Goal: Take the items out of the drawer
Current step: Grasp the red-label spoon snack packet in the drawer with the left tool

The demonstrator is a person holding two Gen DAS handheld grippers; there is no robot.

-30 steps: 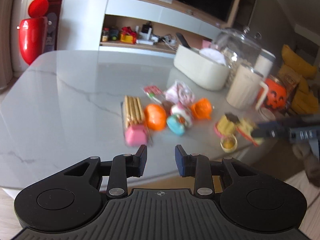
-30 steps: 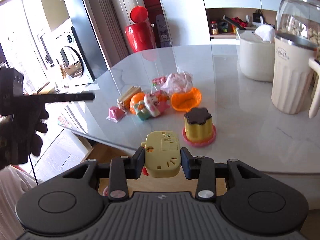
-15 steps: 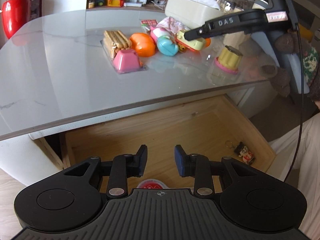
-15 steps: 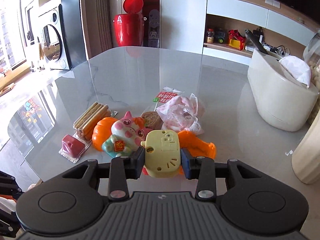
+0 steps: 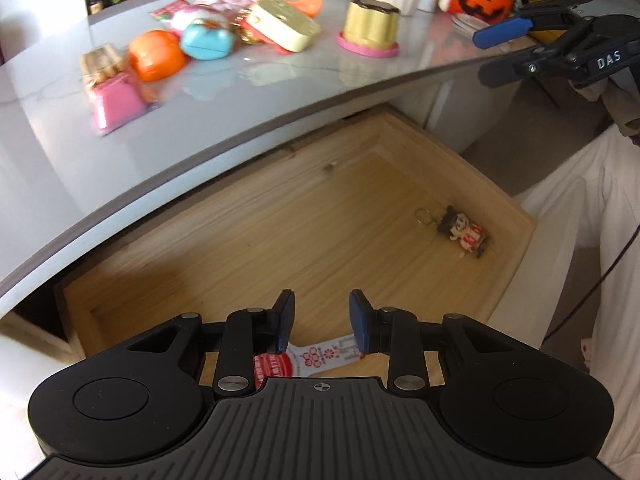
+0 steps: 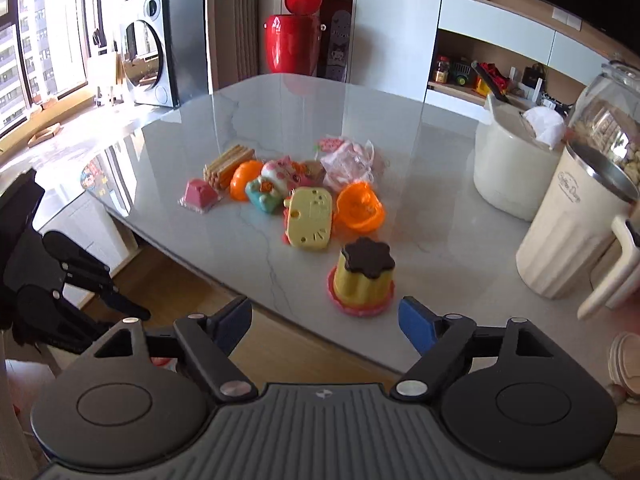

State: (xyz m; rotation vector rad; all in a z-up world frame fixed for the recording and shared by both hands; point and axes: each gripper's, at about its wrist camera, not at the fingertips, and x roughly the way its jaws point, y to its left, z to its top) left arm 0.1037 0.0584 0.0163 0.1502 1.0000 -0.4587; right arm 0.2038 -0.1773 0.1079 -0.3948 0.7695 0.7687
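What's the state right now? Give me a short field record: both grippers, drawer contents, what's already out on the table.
left gripper: open, over the open drawer, above a red-and-white packet
right gripper: jaws have just opened, nothing between them, at the table edge
drawer contents: the packet, figure keychain
last item set down: yellow toy, lying among the pile
also on table: pudding toy, orange cup, pink block, wafer sticks

1. This is a home, an open living and dining room.
2. A marble table (image 6: 248,120) stands near a washing machine (image 6: 150,68).
3. Wall shelves (image 6: 492,80) hold toys; a red bin (image 6: 294,40) stands behind.
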